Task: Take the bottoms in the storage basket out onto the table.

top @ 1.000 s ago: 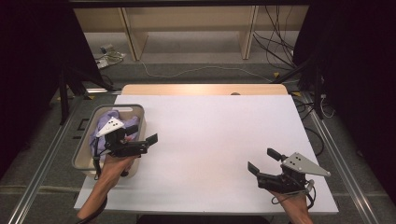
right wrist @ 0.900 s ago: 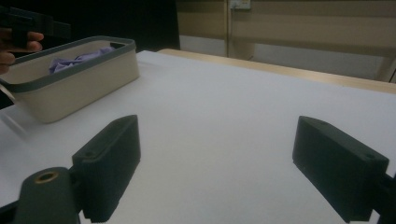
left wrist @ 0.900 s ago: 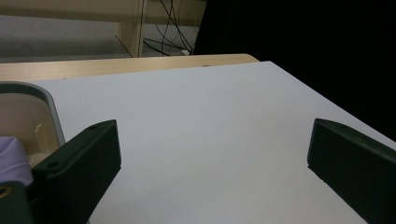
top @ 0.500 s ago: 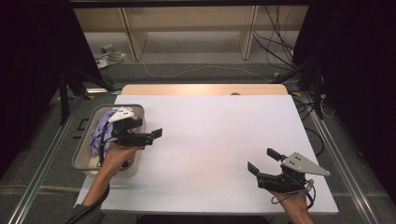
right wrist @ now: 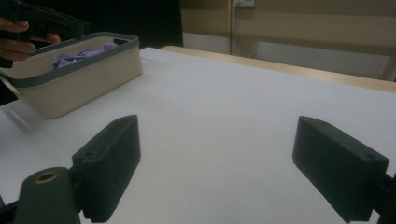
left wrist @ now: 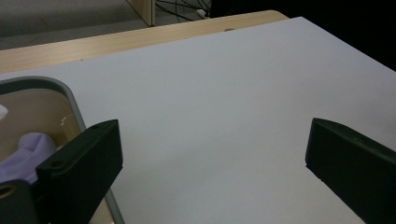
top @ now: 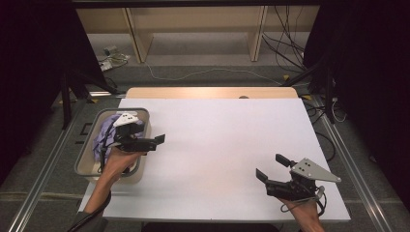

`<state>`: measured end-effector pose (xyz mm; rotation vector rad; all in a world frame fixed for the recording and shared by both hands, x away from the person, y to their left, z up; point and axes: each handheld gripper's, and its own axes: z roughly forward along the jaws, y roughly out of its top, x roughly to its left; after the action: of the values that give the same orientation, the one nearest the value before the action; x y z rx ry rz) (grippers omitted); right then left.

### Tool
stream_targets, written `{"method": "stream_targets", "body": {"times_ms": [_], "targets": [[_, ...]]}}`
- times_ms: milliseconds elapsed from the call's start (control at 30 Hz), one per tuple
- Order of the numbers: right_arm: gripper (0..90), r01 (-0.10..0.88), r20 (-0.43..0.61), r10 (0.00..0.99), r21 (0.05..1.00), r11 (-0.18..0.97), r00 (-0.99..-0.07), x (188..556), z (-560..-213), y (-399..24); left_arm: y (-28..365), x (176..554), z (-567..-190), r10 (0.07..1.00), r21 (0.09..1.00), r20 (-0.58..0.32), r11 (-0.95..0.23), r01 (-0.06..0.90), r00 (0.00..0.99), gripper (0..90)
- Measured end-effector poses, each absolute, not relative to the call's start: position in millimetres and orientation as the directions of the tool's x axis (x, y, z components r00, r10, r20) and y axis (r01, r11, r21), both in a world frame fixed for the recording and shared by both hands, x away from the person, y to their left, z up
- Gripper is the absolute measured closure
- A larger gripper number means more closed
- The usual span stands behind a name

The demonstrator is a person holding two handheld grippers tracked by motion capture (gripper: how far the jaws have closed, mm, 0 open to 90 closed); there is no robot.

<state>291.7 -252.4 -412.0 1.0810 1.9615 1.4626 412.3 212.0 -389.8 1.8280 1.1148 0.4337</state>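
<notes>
A beige bin (top: 85, 163) with a grey rim stands at the table's left edge, holding a crumpled purple cloth (top: 102, 137). My left gripper (top: 153, 142) hovers over the bin's right rim, pointing right across the table, open and empty. In the left gripper view its jaws (left wrist: 212, 158) stand wide apart over bare white table, with the bin rim (left wrist: 51, 85) and cloth (left wrist: 25, 151) at the left. My right gripper (top: 271, 167) rests near the front right corner, open and empty. The right gripper view shows the bin (right wrist: 79, 81), cloth (right wrist: 81, 56) and left hand (right wrist: 18, 44) beyond my right gripper (right wrist: 219, 158).
The white table top (top: 222, 140) has a wooden strip (top: 208, 92) along its far edge. Cables (top: 193, 73) lie on the floor beyond, near wooden shelf legs (top: 140, 38). Metal rails (top: 43, 169) run along both sides of the table.
My left gripper rose out of the bin and shifted right and slightly away, its jaws now past the bin's right rim. The right gripper stayed put.
</notes>
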Motion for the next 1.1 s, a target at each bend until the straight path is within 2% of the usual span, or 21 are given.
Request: {"method": "stream_targets", "body": {"times_ms": [1100], "targets": [[16.2, 0.311, 0.080, 0.804, 0.941, 0.135, -0.590, 291, -412, -252, 254, 418, -390, 0.905, 0.829, -0.097, -0.157, 0.537, 0.415, 4.4]]}}
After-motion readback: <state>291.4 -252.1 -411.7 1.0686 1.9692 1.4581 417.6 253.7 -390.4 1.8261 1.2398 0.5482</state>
